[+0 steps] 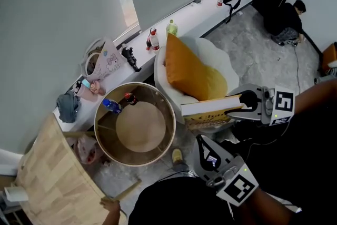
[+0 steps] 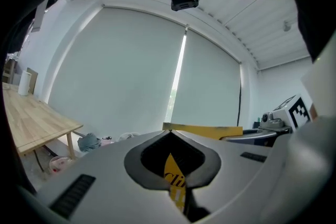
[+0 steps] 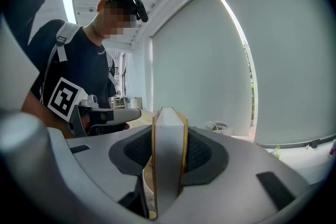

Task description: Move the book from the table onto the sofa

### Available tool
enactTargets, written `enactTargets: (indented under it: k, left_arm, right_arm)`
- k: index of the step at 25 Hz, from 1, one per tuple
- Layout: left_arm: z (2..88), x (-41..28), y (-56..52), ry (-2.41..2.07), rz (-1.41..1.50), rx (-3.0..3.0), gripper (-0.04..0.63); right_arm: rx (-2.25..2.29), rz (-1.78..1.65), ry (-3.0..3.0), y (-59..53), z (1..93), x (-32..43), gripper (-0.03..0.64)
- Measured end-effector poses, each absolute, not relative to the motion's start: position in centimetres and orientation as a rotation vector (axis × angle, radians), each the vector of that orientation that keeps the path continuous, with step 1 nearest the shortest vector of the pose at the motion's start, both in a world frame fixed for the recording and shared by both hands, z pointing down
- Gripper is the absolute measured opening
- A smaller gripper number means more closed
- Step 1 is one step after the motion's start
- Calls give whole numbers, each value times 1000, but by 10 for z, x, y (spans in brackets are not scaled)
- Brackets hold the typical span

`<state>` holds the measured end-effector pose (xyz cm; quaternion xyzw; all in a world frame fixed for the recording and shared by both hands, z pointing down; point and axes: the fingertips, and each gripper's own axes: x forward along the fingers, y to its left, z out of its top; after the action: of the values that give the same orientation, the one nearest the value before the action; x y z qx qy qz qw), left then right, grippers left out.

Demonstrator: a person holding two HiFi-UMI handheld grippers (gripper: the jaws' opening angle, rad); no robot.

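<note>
Yellow-covered book (image 1: 210, 110) is held in the air, right of centre in the head view, over the front edge of the white sofa (image 1: 217, 54). The right gripper (image 1: 234, 108) clamps it across its thickness, with the page edges facing that gripper's camera. The left gripper (image 1: 201, 140) sits just below the book, jaws together at the tips. Contact with the cover cannot be confirmed. An orange cushion (image 1: 187, 68) leans on the sofa seat. A round, deep-rimmed table (image 1: 172, 125) left of the sofa holds a blue object (image 1: 111, 106) and a small red-topped one (image 1: 129, 98) at its upper-left edge.
</note>
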<state>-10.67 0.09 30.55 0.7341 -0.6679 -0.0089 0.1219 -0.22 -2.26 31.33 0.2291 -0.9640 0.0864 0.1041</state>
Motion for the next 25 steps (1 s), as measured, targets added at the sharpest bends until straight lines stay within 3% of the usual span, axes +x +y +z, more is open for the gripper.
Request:
enactTargets:
  k: [25]
  left_arm:
    - [296,-33,-57,-2038,-4,2141,8]
  right_arm:
    - [552,301,-2878,-71,307,51,155]
